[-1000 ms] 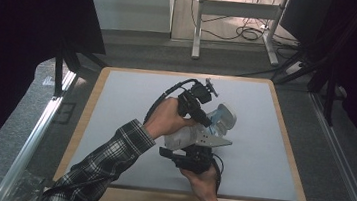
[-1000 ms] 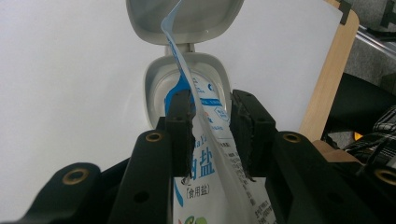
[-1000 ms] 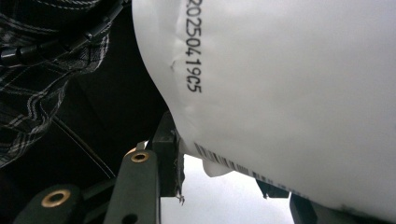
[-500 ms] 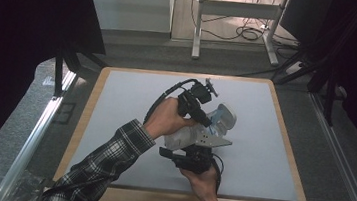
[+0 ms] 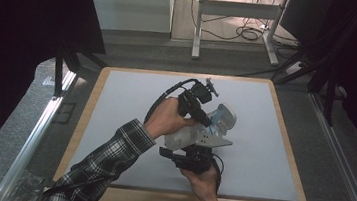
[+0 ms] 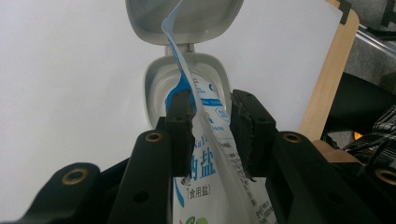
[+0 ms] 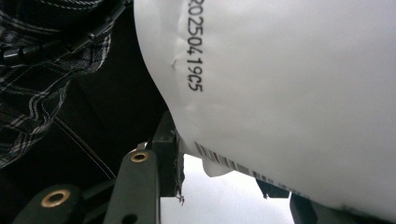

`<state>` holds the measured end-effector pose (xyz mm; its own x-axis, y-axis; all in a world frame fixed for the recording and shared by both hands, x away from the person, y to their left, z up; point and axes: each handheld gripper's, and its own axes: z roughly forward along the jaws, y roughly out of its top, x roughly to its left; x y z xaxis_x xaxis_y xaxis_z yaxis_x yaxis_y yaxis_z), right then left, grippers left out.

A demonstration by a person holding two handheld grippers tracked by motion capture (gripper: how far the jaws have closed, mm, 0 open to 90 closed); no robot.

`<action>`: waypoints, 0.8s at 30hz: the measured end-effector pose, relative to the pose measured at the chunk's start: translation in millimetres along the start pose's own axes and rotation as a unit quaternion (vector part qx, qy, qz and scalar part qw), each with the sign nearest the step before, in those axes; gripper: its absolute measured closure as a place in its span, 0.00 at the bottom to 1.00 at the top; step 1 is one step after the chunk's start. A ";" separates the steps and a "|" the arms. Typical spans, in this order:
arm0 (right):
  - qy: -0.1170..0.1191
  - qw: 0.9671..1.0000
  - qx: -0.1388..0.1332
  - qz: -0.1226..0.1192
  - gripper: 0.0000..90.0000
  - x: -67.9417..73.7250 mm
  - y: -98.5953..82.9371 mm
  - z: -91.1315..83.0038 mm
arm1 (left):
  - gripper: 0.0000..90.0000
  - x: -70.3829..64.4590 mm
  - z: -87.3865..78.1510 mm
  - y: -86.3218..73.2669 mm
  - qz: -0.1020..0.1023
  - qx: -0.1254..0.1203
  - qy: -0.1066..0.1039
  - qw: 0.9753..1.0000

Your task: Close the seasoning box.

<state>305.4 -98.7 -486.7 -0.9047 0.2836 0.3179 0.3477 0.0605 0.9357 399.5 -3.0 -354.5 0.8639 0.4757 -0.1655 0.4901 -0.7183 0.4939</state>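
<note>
Right gripper view: salt bag (image 7: 289, 93) prints "20250419C5".

- Left black two-jaw gripper (image 5: 210, 125): jaws part-closed, pinching; plaid-sleeved forearm (image 5: 105, 159) reaches diagonally forward.
- Right black two-jaw gripper (image 5: 196, 150): held low by bare hand (image 5: 203, 178), jaws clamped.

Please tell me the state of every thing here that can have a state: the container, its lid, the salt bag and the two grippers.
Container: open, upright.
Lid: flipped back.
Salt bag: top in container mouth.
Left gripper: holding bag's top.
Right gripper: at bag's bottom, grip unclear.
</note>
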 end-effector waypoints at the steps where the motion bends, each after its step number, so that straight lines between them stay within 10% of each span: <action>1: 0.000 1.000 0.000 0.000 0.65 0.1 0.1 0.0 | 0.77 -0.1 0.2 0.0 0.000 0.000 0.000 1.000; 24: -0.001 1.000 -0.002 -0.004 0.65 -0.3 0.4 -0.5 | 0.77 -0.7 0.3 1.3 0.002 0.002 0.000 1.000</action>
<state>305.6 -99.3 -486.3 -0.9073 0.2843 0.3100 0.3395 0.0599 0.9387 399.6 -4.4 -354.0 0.8656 0.4730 -0.1642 0.4876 -0.7220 0.4909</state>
